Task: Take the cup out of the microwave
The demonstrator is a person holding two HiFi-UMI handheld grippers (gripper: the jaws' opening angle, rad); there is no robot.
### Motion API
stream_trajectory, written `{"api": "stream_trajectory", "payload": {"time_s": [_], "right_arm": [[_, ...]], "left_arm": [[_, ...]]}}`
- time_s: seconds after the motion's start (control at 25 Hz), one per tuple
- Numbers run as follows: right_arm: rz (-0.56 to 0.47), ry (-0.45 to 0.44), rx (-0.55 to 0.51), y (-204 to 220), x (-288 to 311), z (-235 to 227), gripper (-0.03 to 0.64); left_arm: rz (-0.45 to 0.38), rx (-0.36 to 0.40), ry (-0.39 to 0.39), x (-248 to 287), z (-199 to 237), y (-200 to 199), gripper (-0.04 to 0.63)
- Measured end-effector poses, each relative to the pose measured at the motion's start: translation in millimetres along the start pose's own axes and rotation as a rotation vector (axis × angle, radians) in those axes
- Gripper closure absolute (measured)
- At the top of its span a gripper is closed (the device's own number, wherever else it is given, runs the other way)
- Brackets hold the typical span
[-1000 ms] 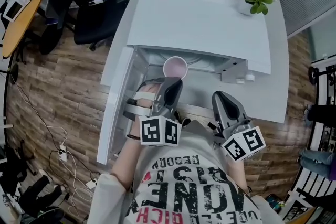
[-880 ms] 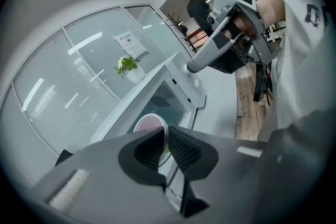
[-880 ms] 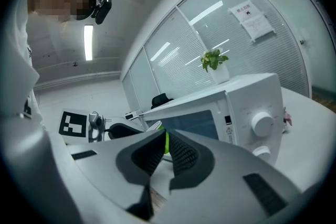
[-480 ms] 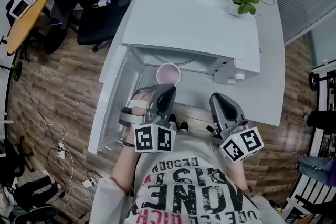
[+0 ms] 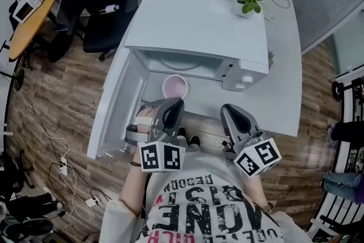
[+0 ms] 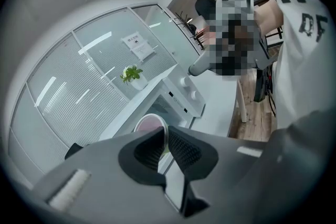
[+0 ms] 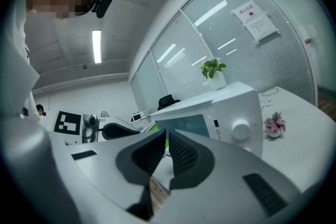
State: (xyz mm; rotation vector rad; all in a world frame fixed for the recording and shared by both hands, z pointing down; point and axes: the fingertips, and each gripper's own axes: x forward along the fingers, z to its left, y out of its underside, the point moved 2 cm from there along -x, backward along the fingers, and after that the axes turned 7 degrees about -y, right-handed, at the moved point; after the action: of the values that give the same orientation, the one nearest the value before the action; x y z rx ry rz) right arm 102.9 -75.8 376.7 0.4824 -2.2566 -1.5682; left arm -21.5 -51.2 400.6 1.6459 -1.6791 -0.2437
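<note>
Table looks like the drop spot: left gripper clamped on cup rim, right gripper jaws together, empty, so hold it level clearing the microwave.

Pale pink cup — white microwave — brown wood-grain floor

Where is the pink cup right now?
In the head view, the cup is just outside the open microwave, centre-left, its rim pinched by the left gripper.

one cup, one microwave
</note>
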Motion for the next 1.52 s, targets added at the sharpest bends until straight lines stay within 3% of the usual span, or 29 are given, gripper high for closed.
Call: {"api": "stream_trajectory", "payload": {"time_s": [0.32, 0.52, 0.76, 1.08, 1.24, 1.52], "right_arm": [[-0.008, -0.013, -0.007, -0.1, -10.6, 0.5, 0.589], [-0.012, -0.002, -0.004, 1.9, -9.8, -0.4, 0.589], [-0.035, 0.009, 0.007, -4.8, -4.7, 1.7, 0.589], [-0.049, 0.018, -0.006, -10.2, -0.7, 0.8, 0.589], [-0.062, 0.02, 0.001, -14.6, -0.2, -0.1, 0.589], [-0.068, 0.011, -0.002, -24.0, -1.2, -2.1, 0.589]], "left_arm": [[-0.034, -0.033, -0.024, -5.7, -10.4, -17.1, 0.56], [-0.081, -0.138, -0.014, -12.5, -11.6, -25.4, 0.56], [-0.144, -0.164, -0.052, -20.3, -9.6, -37.1, 0.56], [-0.218, -0.462, -0.116, -25.4, 18.1, -34.1, 0.56], [-0.241, -0.551, -0.174, -29.1, 33.8, -33.7, 0.56], [-0.229, -0.764, -0.204, -31.9, 39.1, -21.9, 0.56]]}}
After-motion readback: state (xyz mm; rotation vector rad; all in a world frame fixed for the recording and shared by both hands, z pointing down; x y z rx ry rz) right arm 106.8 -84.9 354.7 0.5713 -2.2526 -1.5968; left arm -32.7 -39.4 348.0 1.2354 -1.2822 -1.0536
